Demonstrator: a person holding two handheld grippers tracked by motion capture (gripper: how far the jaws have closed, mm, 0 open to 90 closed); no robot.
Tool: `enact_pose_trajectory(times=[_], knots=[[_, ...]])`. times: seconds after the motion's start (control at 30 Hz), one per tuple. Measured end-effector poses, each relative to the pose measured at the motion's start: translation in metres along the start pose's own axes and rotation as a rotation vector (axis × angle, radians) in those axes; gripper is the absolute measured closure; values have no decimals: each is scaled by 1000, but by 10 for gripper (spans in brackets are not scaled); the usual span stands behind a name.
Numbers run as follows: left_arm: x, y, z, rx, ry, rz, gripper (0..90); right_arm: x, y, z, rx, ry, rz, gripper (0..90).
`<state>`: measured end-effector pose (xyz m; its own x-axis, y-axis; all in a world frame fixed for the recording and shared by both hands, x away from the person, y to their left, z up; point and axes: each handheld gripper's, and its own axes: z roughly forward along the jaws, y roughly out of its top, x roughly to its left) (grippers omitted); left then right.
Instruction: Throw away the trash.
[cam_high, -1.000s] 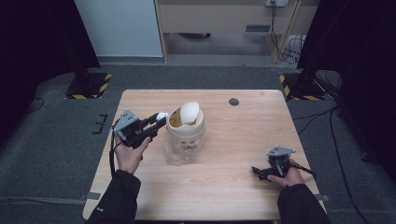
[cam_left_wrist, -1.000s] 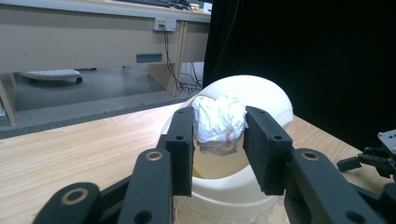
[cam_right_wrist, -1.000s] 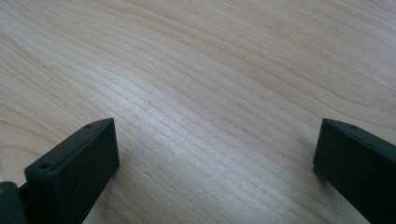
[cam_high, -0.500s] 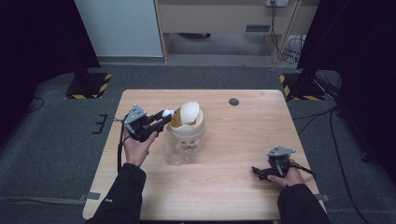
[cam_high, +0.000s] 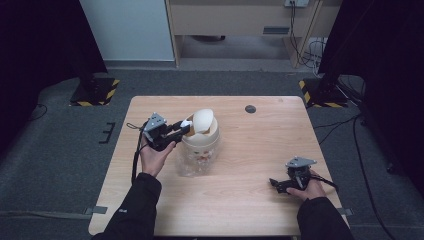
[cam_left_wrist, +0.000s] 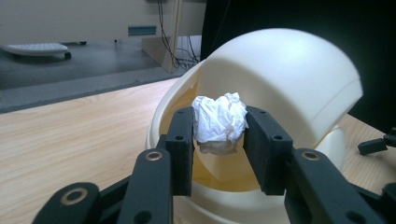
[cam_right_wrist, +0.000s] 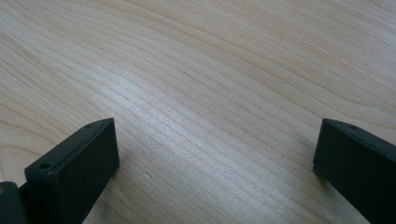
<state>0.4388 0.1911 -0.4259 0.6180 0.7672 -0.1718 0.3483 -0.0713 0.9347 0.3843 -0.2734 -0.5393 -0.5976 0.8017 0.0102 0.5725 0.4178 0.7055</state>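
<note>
Centre of the left gripper view: left gripper (cam_left_wrist: 218, 135) jaws pinch a paper wad (cam_left_wrist: 219, 122) at the bin (cam_high: 200, 137) mouth, under its swing lid. Wad looks light, soft, crushable; a mid-body pinch should suffice. Lower right of the high view, right gripper (cam_high: 280, 184) rests on the table (cam_high: 250, 200), jaws wide apart, empty.

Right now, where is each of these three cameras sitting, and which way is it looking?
High view: fixed above the person's side, looking forward and down on the wooden table; both forearms, the left gripper and right gripper show.
Left gripper view: rides the left gripper, looking along its jaws, which pinch a crumpled white tissue at the opening of the cream bin.
Right gripper view: rides the right gripper, looking down at bare tabletop between its spread jaws.
Shared: the high and left gripper views both show the bin and tissue.
</note>
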Motion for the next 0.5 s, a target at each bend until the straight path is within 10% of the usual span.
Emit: enact_pose_trajectory(times=[0.5], knots=[[3, -2, -1, -1, -43, -24, 499, 0, 0, 0, 0, 0, 1, 5]])
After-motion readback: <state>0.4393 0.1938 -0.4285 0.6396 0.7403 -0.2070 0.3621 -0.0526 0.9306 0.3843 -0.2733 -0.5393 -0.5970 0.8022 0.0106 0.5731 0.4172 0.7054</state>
